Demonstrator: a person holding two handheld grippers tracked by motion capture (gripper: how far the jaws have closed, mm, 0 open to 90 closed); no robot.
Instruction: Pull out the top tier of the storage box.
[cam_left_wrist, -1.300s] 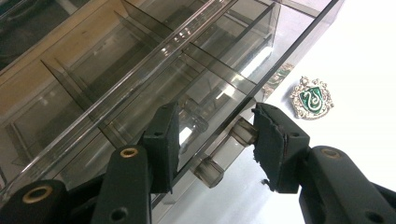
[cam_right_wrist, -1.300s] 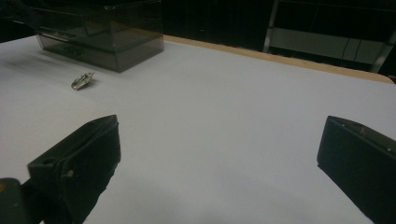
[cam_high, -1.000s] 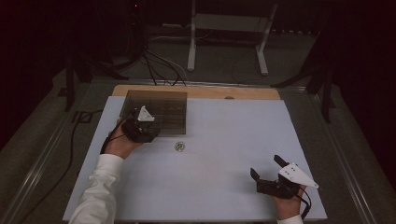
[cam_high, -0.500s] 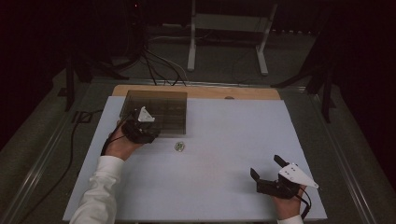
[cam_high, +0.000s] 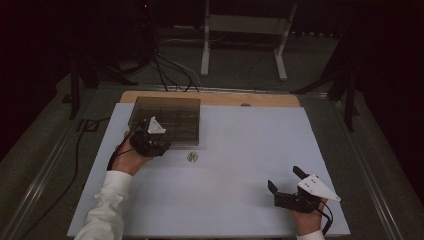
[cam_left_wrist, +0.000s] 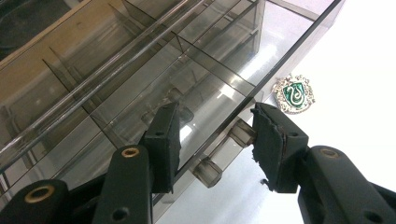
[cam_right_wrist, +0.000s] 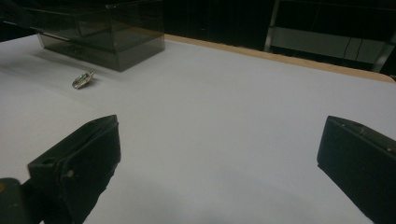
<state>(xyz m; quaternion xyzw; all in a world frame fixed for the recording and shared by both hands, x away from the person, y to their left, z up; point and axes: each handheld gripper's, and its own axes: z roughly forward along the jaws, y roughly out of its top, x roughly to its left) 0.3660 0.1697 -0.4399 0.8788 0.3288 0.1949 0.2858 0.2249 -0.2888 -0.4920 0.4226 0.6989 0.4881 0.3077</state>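
Your left tongs (cam_left_wrist: 212, 140) are at the near front edge of the smoked plastic organizer box (cam_high: 167, 120), which stands at the far left part of the bench (cam_high: 240, 150). In the left gripper view one pad (cam_left_wrist: 163, 140) is over the divided compartments and the other pad (cam_left_wrist: 273, 144) is outside the front wall, so the wall with its small round hinge pegs (cam_left_wrist: 224, 154) stands between them. The jaws are half apart; I cannot tell if the pads already press on the wall. You hold them this way, I think, to catch the front edge or the lid there, because the thin wall is the only part that fits between the pads.

The small green and silver crest badge (cam_left_wrist: 294, 93) lies flat on the bench just beside the box front, apart from both tongs, probably waiting to go into a compartment.

Your right tongs (cam_high: 290, 182) rest wide apart and empty on the near right part of the bench, well apart from the box, so they do not disturb the left hand.
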